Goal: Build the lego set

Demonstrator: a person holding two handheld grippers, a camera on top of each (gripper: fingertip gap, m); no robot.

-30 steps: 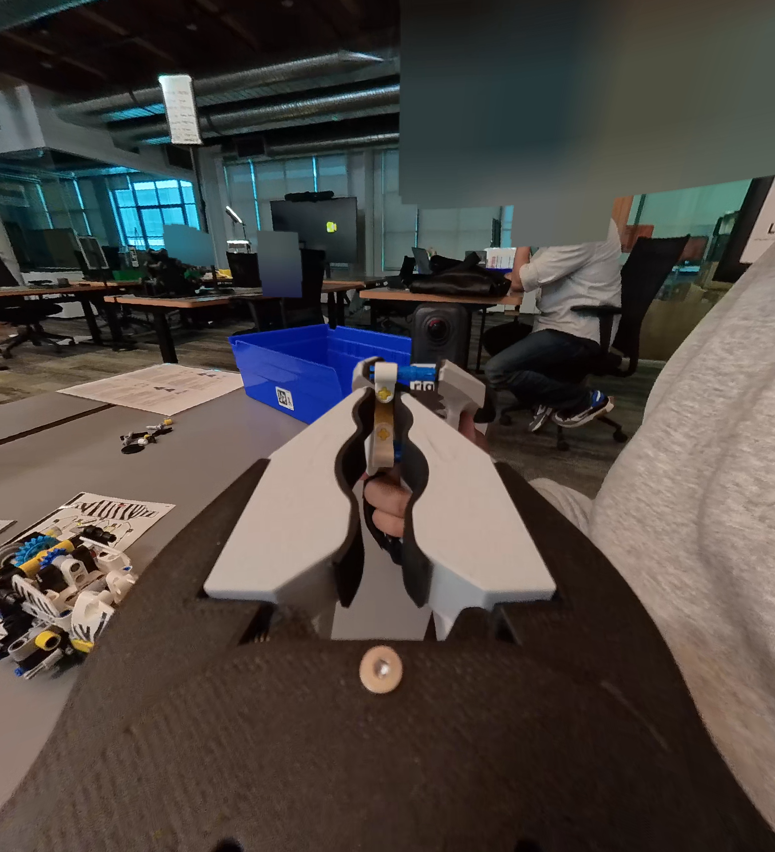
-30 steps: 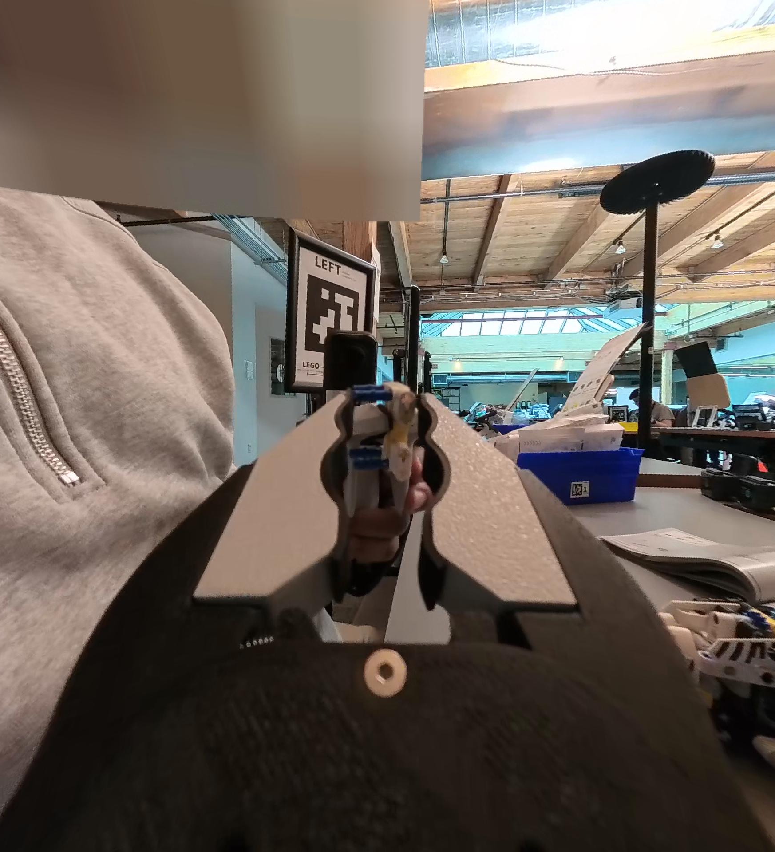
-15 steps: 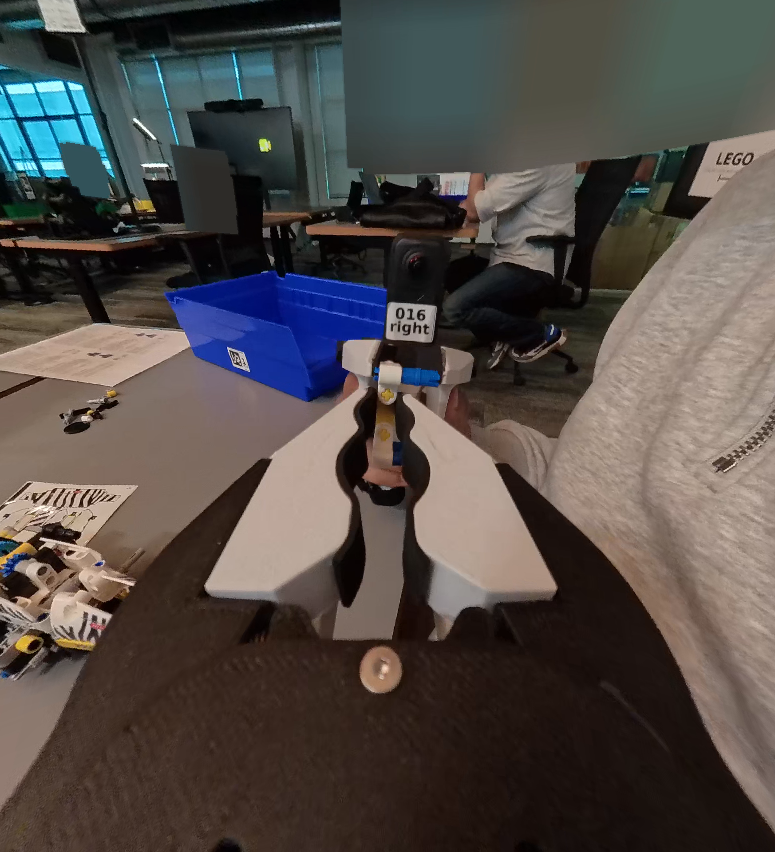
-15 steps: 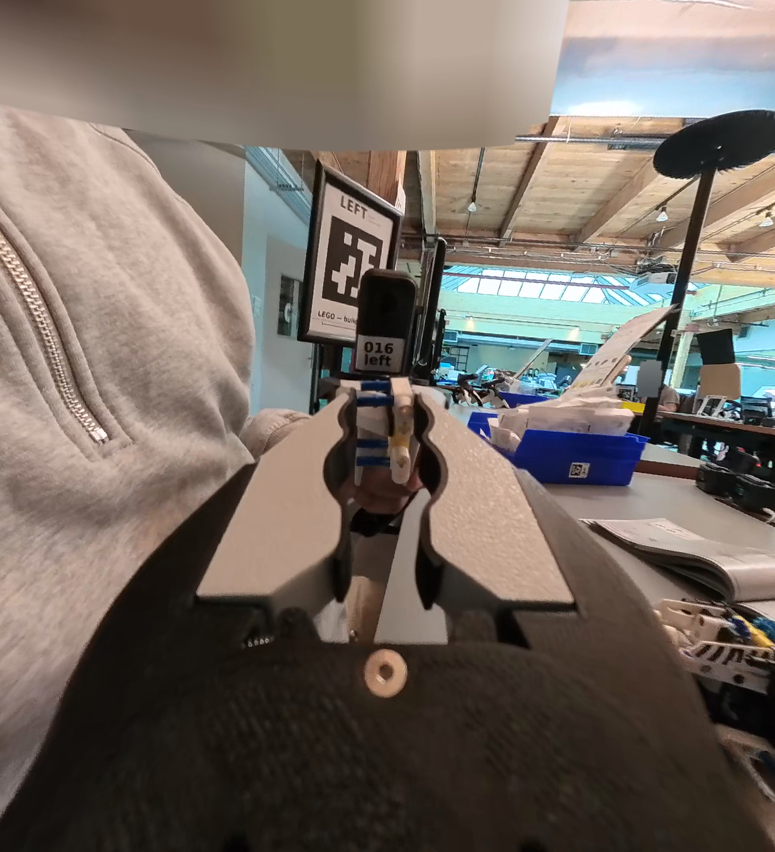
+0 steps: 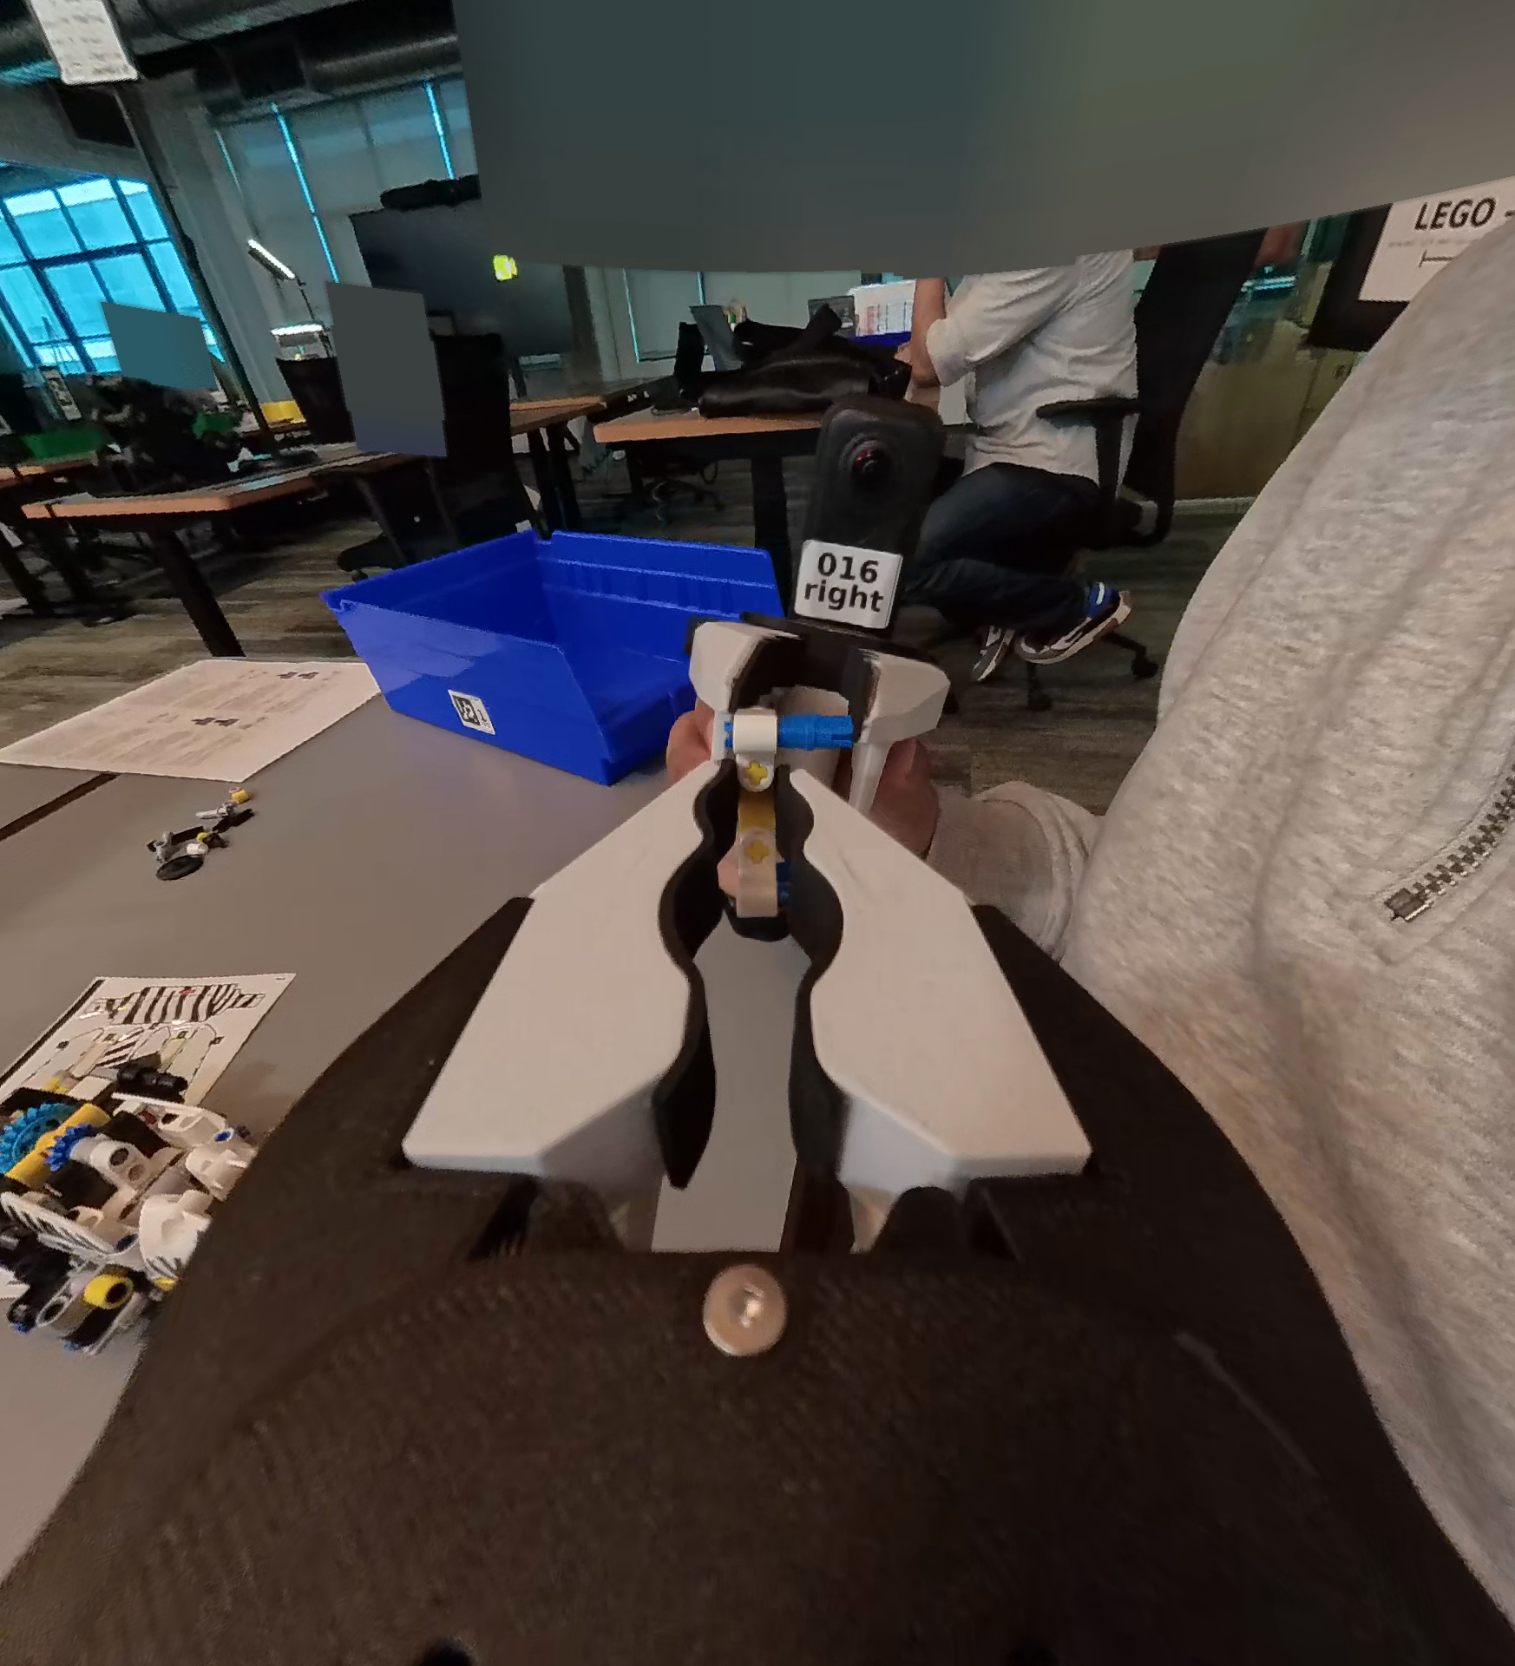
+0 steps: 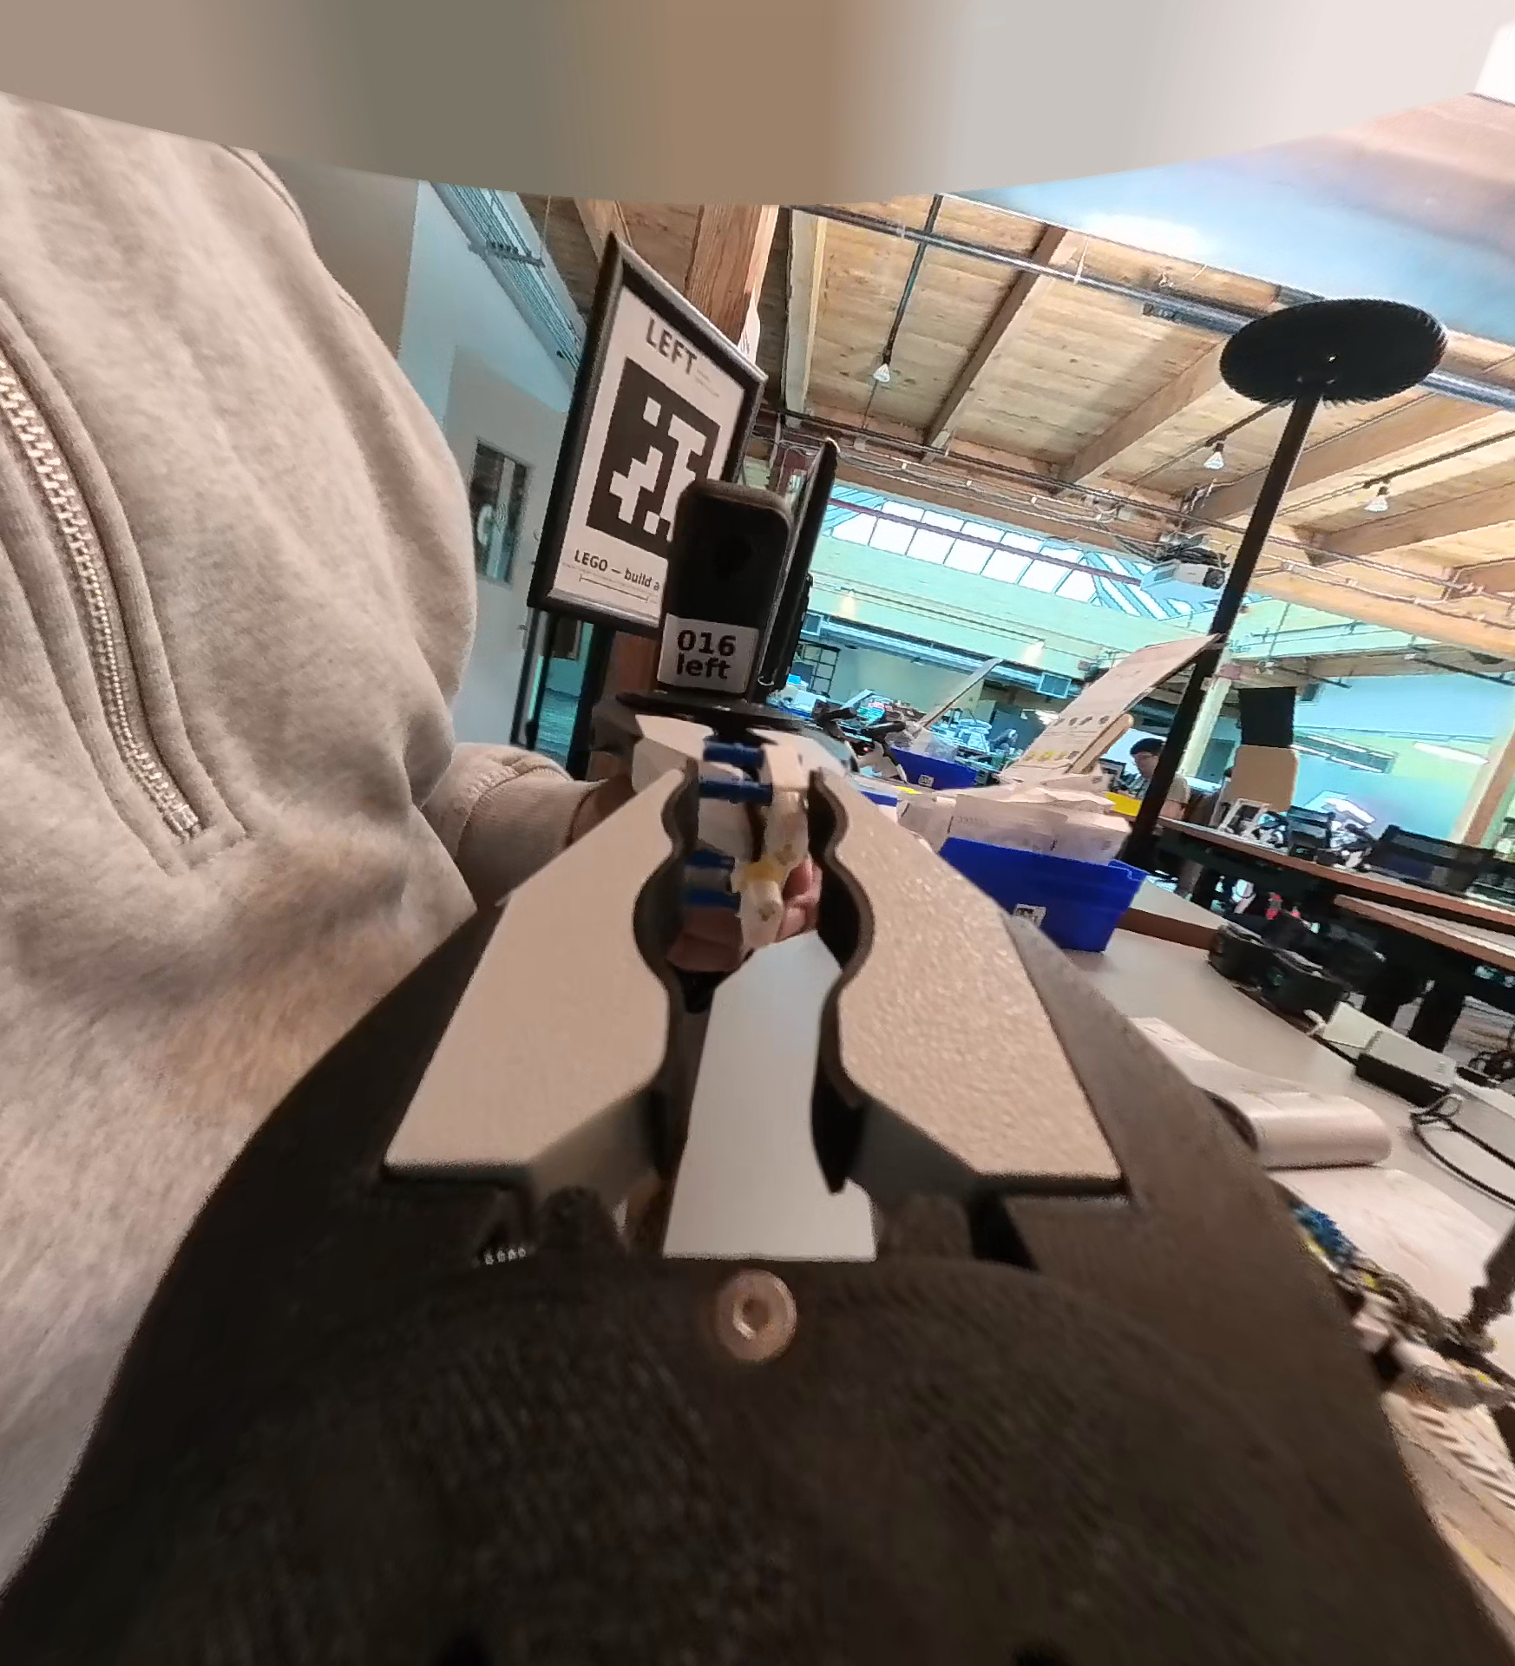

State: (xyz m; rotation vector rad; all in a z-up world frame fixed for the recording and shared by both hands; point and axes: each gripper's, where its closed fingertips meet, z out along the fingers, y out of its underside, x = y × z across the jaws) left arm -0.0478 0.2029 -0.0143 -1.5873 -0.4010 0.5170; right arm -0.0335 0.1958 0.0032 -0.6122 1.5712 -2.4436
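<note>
1. My left gripper [image 5: 758, 816] is clenched on a small white lego piece [image 5: 756, 847] with yellow pin-ends showing in its holes. The piece stands roughly upright between the fingertips, its long axis running up and down and poking out above them.

2. At the top of that piece sits a white connector, and a blue pin [image 5: 812, 733] sticks out of it sideways, pointing toward my right gripper [image 5: 817, 694], which faces me nose to nose, just beyond my fingertips.

3. In the right wrist view, my right gripper [image 6: 754, 798] has its jaws drawn close around the same cluster: blue pins [image 6: 730, 791] and a white part [image 6: 767, 865]. I judge it is clamped on the pin side, though the contact itself is partly hidden.

4. The whole piece is held up in the air in front of my grey sweatshirt [image 5: 1367, 811], well above the grey table [image 5: 330, 865].

5. The relation that matters: the blue pin lies crosswise to the upright white piece. So I think the coming push should run along the pin, the two grippers squeezing toward each other.

6. The half-built model [image 5: 78, 1199] lies on the table to my left, nearer the left gripper, with the blue bin [image 5: 556, 667] farther off.
</note>
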